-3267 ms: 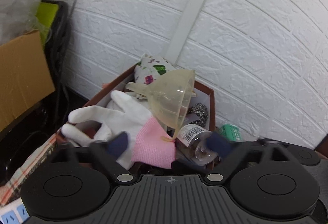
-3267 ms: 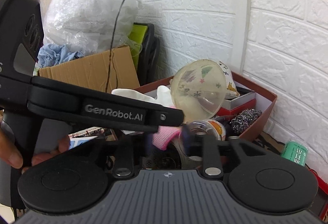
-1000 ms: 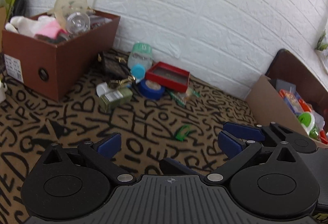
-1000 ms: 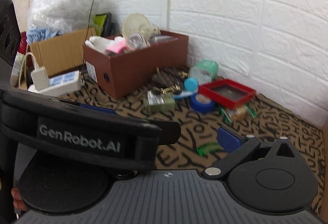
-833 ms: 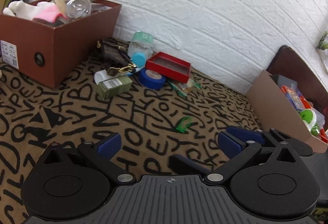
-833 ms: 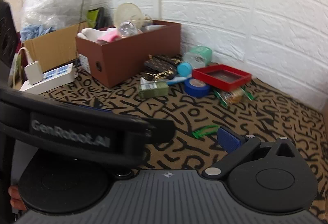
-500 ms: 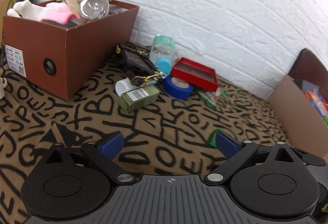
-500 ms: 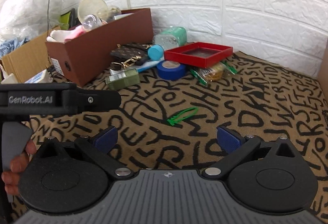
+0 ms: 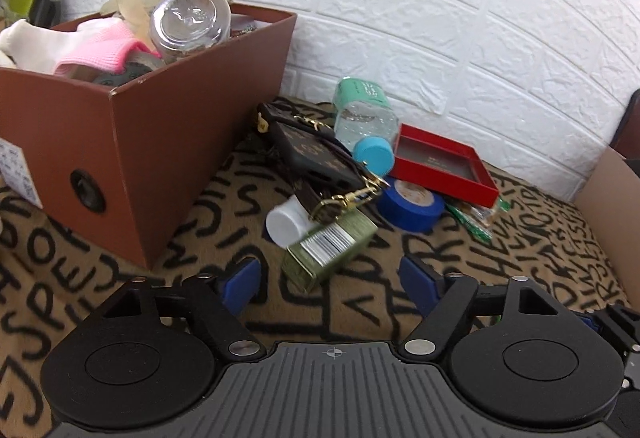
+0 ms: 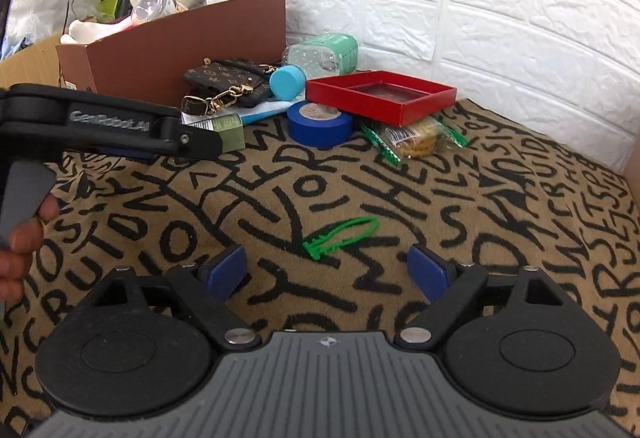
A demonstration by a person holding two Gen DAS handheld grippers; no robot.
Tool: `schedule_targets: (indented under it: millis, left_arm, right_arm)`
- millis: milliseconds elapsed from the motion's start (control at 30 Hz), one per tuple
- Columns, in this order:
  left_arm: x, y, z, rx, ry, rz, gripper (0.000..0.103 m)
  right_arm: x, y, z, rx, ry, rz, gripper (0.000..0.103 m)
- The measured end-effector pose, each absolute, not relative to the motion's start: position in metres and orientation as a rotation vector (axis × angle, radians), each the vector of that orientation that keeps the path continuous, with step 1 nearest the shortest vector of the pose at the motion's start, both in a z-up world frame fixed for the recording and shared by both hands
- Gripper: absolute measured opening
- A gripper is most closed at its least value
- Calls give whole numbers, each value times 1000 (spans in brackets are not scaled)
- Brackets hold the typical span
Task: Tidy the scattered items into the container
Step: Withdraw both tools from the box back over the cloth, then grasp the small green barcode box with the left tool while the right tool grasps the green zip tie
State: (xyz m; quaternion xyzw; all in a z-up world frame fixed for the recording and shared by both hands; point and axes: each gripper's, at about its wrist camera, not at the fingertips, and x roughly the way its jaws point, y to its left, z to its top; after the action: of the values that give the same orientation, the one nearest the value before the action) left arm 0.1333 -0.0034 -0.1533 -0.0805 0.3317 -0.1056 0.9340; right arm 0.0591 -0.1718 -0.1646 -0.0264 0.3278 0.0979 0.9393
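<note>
Claws both spread, nothing between pads, jaws just narrowing: we line left claw (image 9: pixel 328 280) on green box (image 9: pixel 329 248), right claw (image 10: pixel 326 272) on green tie (image 10: pixel 340 233); brown container (image 9: pixel 132 141) nearby, part-filled.

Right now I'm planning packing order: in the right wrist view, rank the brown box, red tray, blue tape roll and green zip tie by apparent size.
1. brown box
2. red tray
3. blue tape roll
4. green zip tie, thin though nearest the camera
</note>
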Motion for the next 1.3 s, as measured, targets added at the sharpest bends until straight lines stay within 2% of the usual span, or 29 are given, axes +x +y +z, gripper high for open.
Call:
schedule_targets:
  millis: [200,267,333,367,467,567,600,633,667,700,733,933,1300]
  left_arm:
    - [146,-8,-155,-142,675,-227,80]
    - [148,-11,-157,-124,685,-237,72]
    - [147,-12,-158,-109,681,-233,71]
    - [146,-13,-158,-103,681,-230,68]
    - [147,-11,-157,-122,685,-225,67]
    - [147,-9,-156,-146,694,-225,66]
    - [146,-10,-155,-140,698,-223,63]
    - [145,-12,-154,-132,702,-223,52]
    - [143,-12,-154,-132,711,-232,36]
    - [141,-12,-154,-143,721,-248,28]
    - [139,-12,-155,-154,727,-259,25]
    - [122,-21,-154,-142,735,-273,20]
    - [48,-18,-149,-161,784,-285,20]
  right_arm:
    - [66,-170,-166,-54,661,193,88]
    - [67,-169,-164,-58,653,184,81]
    - [65,-168,-163,-62,645,187,68]
    - [64,-168,-162,-60,643,191,64]
    - [64,-167,-161,-55,640,198,57]
    - [64,-166,-160,-58,639,195,40]
    - [63,-166,-160,-56,642,198,33]
    - [63,-166,-159,-52,645,200,28]
    - [62,-167,-159,-47,648,203,26]
    - [60,-167,-159,-42,652,205,21]
    - [58,-168,-158,-34,655,206,17]
    - [40,-172,-157,-3,670,218,16]
    - [-3,-183,-157,26,689,232,16]
